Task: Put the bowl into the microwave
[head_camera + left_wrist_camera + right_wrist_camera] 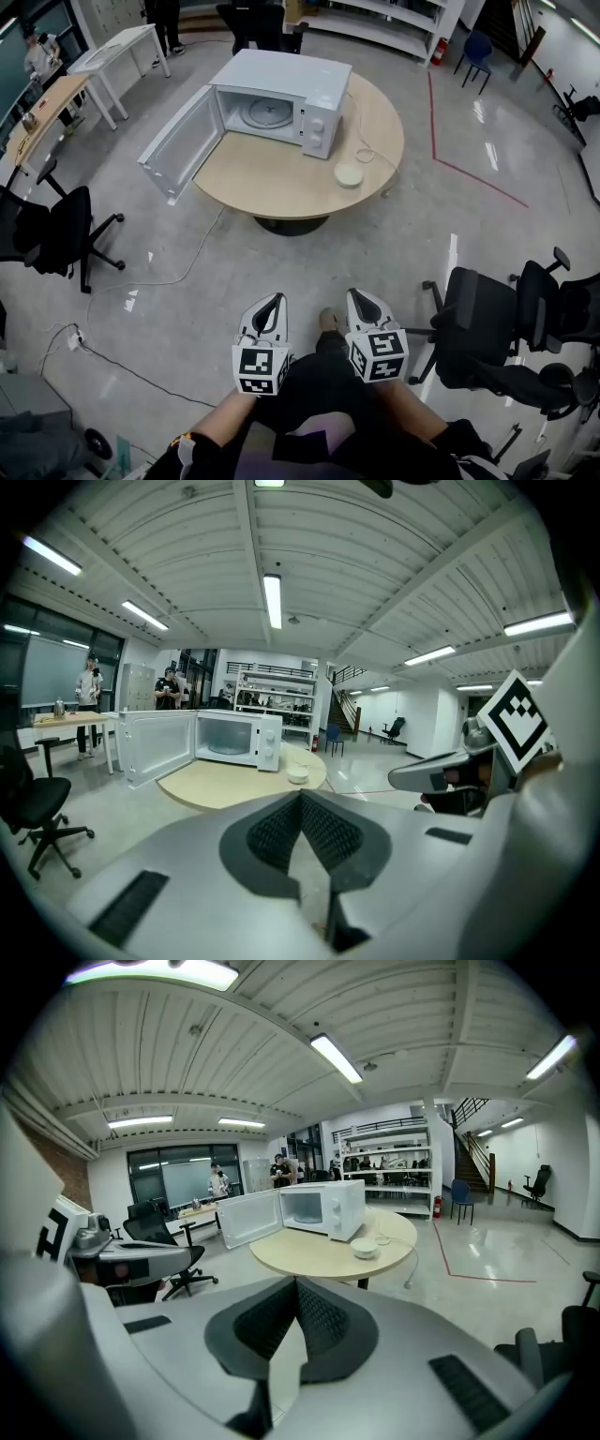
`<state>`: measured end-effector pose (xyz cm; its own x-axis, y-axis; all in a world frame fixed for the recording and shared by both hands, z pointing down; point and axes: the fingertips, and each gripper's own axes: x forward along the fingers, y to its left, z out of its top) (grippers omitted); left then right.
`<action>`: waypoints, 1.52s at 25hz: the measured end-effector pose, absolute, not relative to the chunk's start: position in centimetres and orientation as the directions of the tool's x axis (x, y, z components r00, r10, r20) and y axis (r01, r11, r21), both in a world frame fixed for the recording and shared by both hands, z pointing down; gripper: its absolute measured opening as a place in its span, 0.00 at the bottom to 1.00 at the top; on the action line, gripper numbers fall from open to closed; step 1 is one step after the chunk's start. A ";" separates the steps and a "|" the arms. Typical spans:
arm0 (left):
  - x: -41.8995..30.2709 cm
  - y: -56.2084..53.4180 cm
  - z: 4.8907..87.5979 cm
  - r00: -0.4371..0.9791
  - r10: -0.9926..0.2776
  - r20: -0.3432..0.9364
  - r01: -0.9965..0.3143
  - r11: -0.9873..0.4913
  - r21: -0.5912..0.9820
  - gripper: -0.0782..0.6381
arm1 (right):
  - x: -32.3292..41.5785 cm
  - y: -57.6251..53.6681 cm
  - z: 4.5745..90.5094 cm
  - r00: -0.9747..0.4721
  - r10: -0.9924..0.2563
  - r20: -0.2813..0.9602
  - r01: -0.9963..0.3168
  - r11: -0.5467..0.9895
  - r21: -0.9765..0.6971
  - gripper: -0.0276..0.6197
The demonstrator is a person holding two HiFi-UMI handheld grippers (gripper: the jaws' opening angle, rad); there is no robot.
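A small pale bowl (pixel 349 175) sits on the round wooden table (pixel 272 173), just in front of the right end of a white microwave (pixel 281 98). The microwave door (pixel 178 145) is swung wide open to the left and the turntable inside is bare. My left gripper (pixel 273 302) and right gripper (pixel 357 298) are held side by side close to the person's body, well short of the table. Both are shut with nothing between the jaws. From the left gripper view the bowl (pixel 297 774) and microwave (pixel 234 738) lie far ahead; so do the bowl (pixel 364 1248) and microwave (pixel 323 1208) in the right gripper view.
A black office chair (pixel 56 234) stands at the left and two more (pixel 497 328) at the right. A white cable (pixel 178 272) trails over the floor from the table. A red tape line (pixel 469 169) marks the floor at the right. People stand by desks (pixel 112 52) at the back.
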<state>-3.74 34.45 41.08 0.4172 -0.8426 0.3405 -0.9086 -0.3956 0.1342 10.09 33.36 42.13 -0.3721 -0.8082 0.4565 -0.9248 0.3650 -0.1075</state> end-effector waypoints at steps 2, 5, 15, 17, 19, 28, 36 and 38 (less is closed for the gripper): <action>-3.5 33.6 41.1 0.402 -0.848 0.346 -0.915 -0.383 0.126 0.17 | 10.4 32.2 42.4 -0.386 -0.803 0.454 -0.919 0.376 -0.116 0.07; -2.8 31.6 41.0 0.381 -0.857 0.346 -0.924 -0.365 0.113 0.17 | 11.1 29.9 42.7 -0.408 -0.796 0.447 -0.910 0.396 -0.125 0.07; 2.1 24.9 41.2 0.333 -0.863 0.380 -0.942 -0.326 0.084 0.17 | 15.5 23.1 43.9 -0.469 -0.766 0.441 -0.881 0.444 -0.166 0.07; 3.2 23.8 41.3 0.321 -0.864 0.388 -0.945 -0.318 0.073 0.17 | 16.6 21.9 44.2 -0.482 -0.759 0.438 -0.874 0.451 -0.179 0.07; 4.0 22.7 41.5 0.305 -0.866 0.396 -0.950 -0.305 0.065 0.17 | 17.4 20.7 44.6 -0.495 -0.754 0.432 -0.867 0.460 -0.190 0.07; 8.0 19.4 42.1 0.262 -0.874 0.409 -0.962 -0.270 0.041 0.17 | 20.7 17.1 45.2 -0.546 -0.737 0.399 -0.837 0.504 -0.214 0.07; 9.6 17.8 42.2 0.242 -0.874 0.422 -0.966 -0.257 0.022 0.17 | 22.8 15.4 45.8 -0.546 -0.739 0.396 -0.838 0.491 -0.238 0.07; 9.8 17.4 42.3 0.242 -0.873 0.424 -0.966 -0.257 0.023 0.17 | 22.9 15.0 46.1 -0.546 -0.736 0.399 -0.837 0.490 -0.243 0.07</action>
